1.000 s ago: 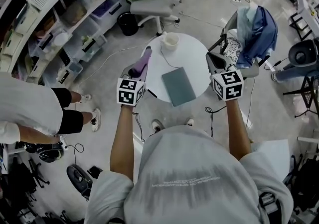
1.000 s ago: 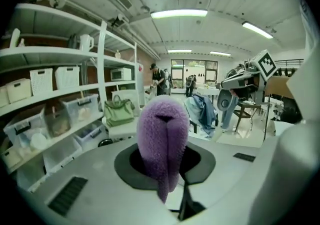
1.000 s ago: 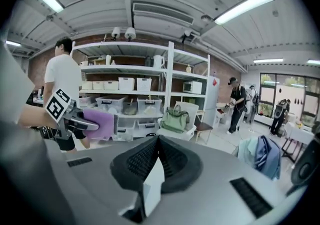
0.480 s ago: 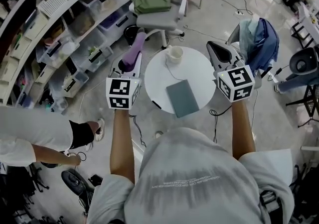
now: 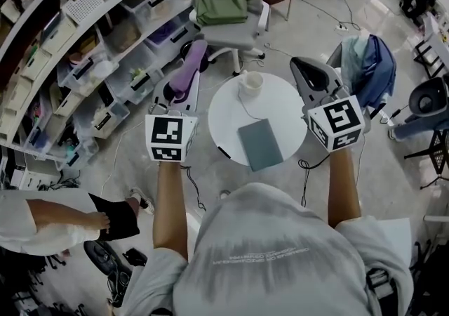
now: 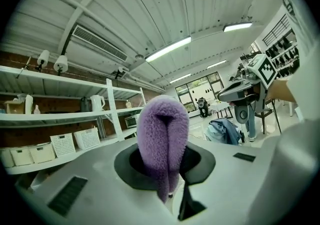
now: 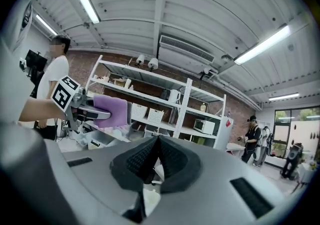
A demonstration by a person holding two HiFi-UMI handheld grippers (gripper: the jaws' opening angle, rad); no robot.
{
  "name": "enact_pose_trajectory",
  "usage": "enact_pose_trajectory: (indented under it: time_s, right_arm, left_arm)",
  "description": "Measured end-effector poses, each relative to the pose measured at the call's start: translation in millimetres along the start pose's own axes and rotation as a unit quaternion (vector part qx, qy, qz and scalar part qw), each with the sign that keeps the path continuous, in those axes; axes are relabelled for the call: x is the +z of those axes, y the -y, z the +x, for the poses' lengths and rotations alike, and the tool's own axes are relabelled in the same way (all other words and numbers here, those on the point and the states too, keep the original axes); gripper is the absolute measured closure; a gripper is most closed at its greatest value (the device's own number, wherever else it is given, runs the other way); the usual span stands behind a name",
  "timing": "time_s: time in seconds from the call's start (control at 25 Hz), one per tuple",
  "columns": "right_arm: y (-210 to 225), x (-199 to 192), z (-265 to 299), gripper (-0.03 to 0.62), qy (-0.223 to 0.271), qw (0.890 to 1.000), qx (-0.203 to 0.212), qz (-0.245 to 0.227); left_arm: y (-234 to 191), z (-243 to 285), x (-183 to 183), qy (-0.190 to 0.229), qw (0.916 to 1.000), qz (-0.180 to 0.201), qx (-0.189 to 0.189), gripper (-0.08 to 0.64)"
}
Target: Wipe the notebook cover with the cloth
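Left tongs [image 6: 167,166] are clamped on a purple fleecy cloth [image 6: 162,131]. The cloth sits folded between the jaws and sticks out past their tips as a rounded loop. Right tongs [image 7: 152,161] are closed, with the ribbed black pads pressed together and nothing between them.

In the head view both tongs are held up in front of the person, well above the round white tabletop [image 5: 284,107]. The left tongs are off its left side, over the floor. The right tongs are at its right edge. Both gripper views look out at ceiling and shelves, not at the tabletop. The right gripper view shows the left tongs across the way, cloth in its jaws.

A grey-green rectangular notebook [image 5: 260,144] lies flat and closed on the near part of the tabletop, slightly skewed. It lies between the two tongs, and the cloth is well apart from it. A white cup [image 5: 250,83] stands at the far edge of the tabletop. A black pen [image 5: 224,152] lies near the left rim, just beside the notebook.

Behind the tabletop a green bag [image 5: 220,0] sits on a grey office chair [image 5: 235,34]. A blue garment [image 5: 368,69] hangs on a chair at the right. Shelving with plastic bins [image 5: 91,48] runs along the left. A second person [image 5: 42,220] is at the lower left.
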State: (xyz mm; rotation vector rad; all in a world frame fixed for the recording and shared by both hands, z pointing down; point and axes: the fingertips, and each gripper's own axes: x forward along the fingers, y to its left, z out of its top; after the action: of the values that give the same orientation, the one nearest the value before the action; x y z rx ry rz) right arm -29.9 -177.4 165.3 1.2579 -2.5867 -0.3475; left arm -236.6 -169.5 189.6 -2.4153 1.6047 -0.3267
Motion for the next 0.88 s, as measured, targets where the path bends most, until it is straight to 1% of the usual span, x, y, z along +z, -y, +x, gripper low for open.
enact_pose_trajectory:
  time_s: [0.16, 0.4, 0.6, 0.88]
  right_arm:
    - [-12.1, -1.4, 0.8, 0.591, -0.005, 1.0, 0.017, 0.001]
    - [-20.3, 0.4, 3.6, 0.591, -0.002, 1.0, 0.024, 0.008]
    - [-30.8, -2.4, 4.9, 0.591, -0.005, 0.999, 0.034, -0.002]
    - [-32.9, -7.5, 3.9, 0.591, -0.012, 1.0, 0.027, 0.002]
  left_arm:
    - [-3.6, -5.5, -1.4, -0.007, 0.9998, 0.019, 0.005, 0.494]
    - [-9.4, -12.8, -0.6, -0.004, 0.9998, 0.014, 0.01, 0.494]
    - [-8.0, -16.5, 0.0, -0.002, 0.9998, 0.018, 0.009, 0.494]
    - [-7.2, -20.6, -3.4, -0.003, 0.9999, 0.01, 0.002, 0.492]
